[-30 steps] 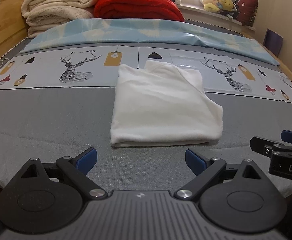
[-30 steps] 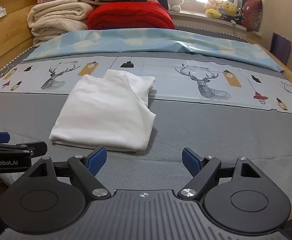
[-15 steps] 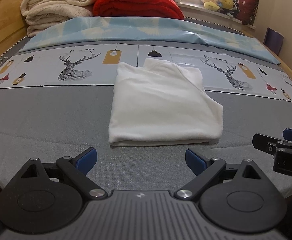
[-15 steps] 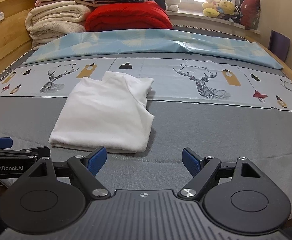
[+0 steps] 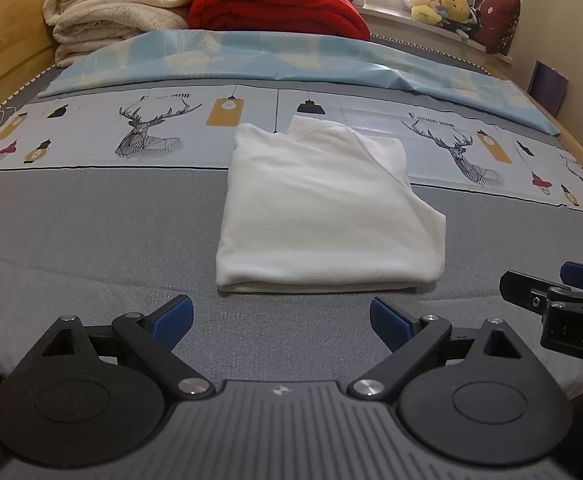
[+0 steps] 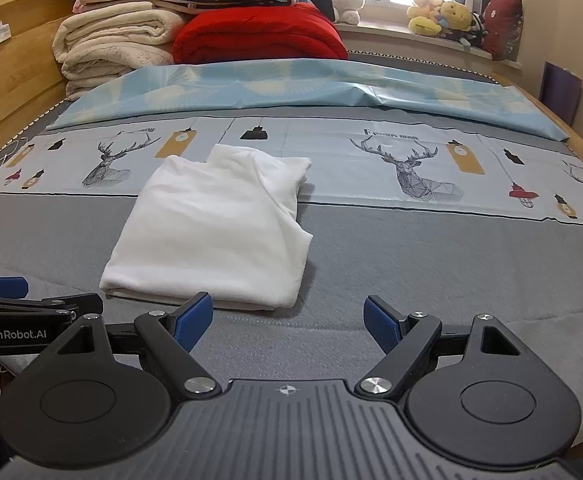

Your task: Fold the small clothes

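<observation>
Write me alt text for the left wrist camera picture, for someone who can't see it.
A folded white garment lies flat on a grey bed cover, just beyond the open, empty left gripper. The right gripper shows at the right edge; folded blankets and plush toys sit behind.

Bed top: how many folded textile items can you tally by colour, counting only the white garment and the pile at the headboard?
White folded garment: 1
Cream blankets: 2, as far as the rolls can be told apart
Red quilt: 1
Total: 4
Items on top of the pile are too cut off to count.
</observation>
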A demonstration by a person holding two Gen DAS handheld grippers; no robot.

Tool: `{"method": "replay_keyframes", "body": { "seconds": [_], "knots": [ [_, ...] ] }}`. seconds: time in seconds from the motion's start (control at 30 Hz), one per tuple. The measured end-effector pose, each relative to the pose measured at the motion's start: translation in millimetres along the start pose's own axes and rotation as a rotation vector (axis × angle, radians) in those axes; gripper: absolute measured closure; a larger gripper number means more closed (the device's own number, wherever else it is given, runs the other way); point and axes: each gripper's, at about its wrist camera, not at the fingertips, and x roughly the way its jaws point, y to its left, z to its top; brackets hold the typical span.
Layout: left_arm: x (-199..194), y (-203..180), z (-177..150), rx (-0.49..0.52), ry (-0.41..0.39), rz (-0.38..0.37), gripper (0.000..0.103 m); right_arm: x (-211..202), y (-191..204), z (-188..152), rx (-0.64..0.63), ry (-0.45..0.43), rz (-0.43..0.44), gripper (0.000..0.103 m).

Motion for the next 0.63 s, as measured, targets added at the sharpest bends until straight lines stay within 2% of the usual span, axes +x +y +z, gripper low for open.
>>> {"method": "replay_keyframes", "body": {
  "seconds": [0.63],
  "knots": [
    [1.0, -1.9, 0.7, 0.002, -0.003, 0.000, 0.006, 0.0, 2.8, 1.1, -0.001, 0.000, 0.003, 0.019]
  ]
}}
